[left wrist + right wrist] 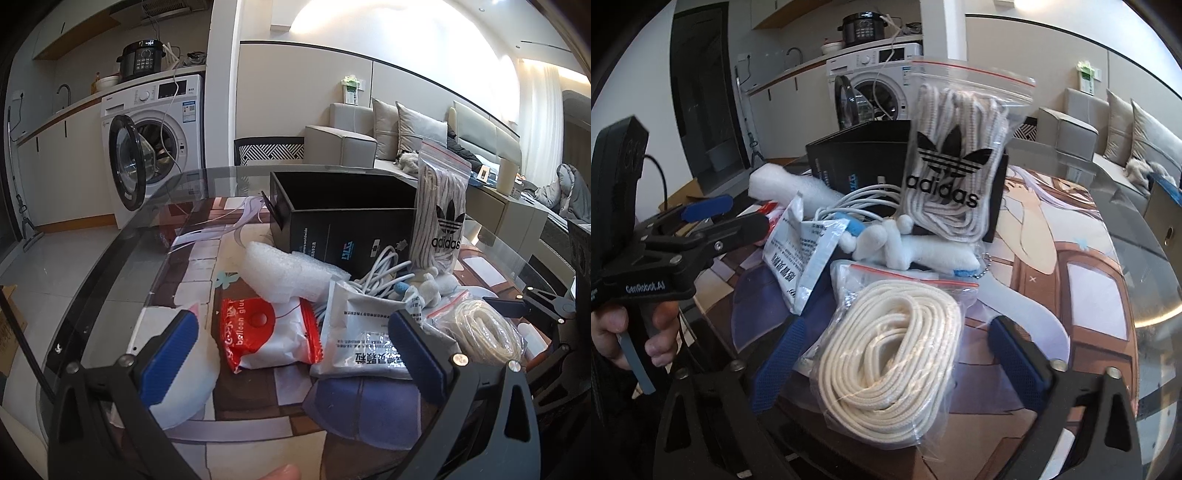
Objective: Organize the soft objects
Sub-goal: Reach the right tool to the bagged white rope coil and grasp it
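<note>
A pile of soft items lies on a glass table in front of an open black box (343,218). My left gripper (295,354) is open over a red-and-white balloon glue packet (269,332) and a grey foil sachet (365,339). My right gripper (901,362) is open, its blue pads either side of a clear bag of cream cord (890,365). An adidas zip bag of laces (956,155) leans on the box. A white plush toy (897,247), a white cable (380,273) and bubble wrap (288,273) lie behind.
The table's curved glass edge (122,236) runs along the left, with floor and a washing machine (155,144) beyond. A sofa (373,133) stands behind the table. The left gripper's body (672,240) sits left of the pile in the right wrist view.
</note>
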Motion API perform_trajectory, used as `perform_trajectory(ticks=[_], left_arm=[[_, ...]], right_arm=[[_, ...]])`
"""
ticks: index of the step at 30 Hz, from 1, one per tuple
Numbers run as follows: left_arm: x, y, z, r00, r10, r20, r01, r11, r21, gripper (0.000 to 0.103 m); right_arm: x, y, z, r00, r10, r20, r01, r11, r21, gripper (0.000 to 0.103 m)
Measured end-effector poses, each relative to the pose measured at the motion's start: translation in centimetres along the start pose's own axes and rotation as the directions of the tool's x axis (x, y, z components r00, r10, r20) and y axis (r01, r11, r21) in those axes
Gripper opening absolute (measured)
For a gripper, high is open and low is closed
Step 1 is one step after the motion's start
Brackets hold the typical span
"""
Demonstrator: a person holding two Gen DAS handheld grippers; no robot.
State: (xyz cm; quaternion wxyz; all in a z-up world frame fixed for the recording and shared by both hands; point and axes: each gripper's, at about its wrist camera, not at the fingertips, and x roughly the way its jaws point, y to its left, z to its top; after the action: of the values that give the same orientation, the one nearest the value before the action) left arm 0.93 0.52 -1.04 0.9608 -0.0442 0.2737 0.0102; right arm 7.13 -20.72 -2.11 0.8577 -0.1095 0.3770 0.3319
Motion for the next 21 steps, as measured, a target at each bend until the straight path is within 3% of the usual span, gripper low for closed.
perform_trajectory(ticks=[14, 21], left_arm=[[0.0, 0.0, 0.0, 1.0, -0.002, 0.001, 0.002, 1.0, -0.002, 0.103], [0.1, -0.1, 0.0, 1.0, -0.008, -0.002, 0.008, 1.0, -0.006, 0.103]], right_arm=[[-1.5, -0.3, -0.1, 0.997, 0.069, 0.045, -0.07, 0.997, 0.016, 0.048], [-2.5, -0.3, 0.3, 0.992, 0.09, 0.088, -0.091, 0.996, 0.017, 0.046]])
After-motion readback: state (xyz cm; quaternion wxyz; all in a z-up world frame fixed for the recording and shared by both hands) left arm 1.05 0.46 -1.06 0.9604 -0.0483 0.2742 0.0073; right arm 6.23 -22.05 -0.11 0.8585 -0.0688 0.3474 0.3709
